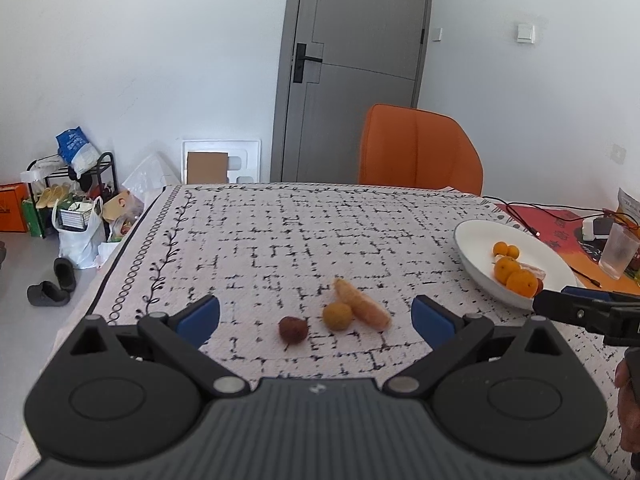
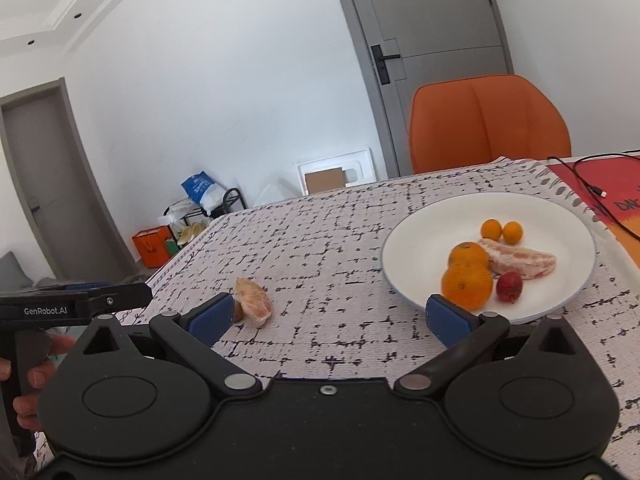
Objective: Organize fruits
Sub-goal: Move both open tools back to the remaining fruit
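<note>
Three fruits lie on the patterned tablecloth [image 1: 280, 232]: a dark red lychee-like fruit [image 1: 293, 330], a small yellow round fruit [image 1: 338, 316] and a peeled pomelo segment [image 1: 362, 305]. My left gripper [image 1: 316, 316] is open and empty, just short of them. A white plate [image 2: 416, 236] holds two oranges [image 2: 467, 282], two kumquats [image 2: 501, 231], a pomelo segment [image 2: 520, 261] and a small red fruit [image 2: 509, 286]. My right gripper [image 2: 330, 318] is open and empty, just before the plate's near rim. The loose pomelo segment [image 2: 253, 302] lies by its left finger.
An orange chair [image 1: 418, 148] stands behind the table. A plastic cup [image 1: 618, 256], a charger and cables [image 1: 560, 216] lie on a red mat at the far right. Bags, a rack and slippers [image 1: 52, 286] sit on the floor left of the table.
</note>
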A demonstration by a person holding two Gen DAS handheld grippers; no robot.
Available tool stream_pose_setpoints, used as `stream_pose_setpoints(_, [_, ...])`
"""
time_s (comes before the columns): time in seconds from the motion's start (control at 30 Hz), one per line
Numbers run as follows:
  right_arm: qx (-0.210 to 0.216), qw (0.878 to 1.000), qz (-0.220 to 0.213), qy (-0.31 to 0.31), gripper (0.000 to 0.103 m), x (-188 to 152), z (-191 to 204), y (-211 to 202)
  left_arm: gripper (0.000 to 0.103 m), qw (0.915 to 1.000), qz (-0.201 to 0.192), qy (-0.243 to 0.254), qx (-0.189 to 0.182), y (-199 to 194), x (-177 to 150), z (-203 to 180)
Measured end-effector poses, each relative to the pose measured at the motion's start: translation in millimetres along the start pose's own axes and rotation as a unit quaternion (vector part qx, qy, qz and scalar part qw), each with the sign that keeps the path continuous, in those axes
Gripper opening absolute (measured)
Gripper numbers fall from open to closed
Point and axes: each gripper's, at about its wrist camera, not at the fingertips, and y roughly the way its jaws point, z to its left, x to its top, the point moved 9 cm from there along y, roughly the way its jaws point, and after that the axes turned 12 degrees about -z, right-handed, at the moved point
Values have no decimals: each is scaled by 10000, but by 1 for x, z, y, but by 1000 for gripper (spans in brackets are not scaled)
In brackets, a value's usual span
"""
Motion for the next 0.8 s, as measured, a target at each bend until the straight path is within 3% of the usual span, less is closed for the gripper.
stream_pose_setpoints(0.53, [481,9978,445,-141,101,-20,39,20,101,9996,98,-216,173,-9,-18,36])
stream_pose_setpoints(0.8, [746,9940,715,-364,85,-34,61,31,99,9992,182,-312,193,-8,-30,47])
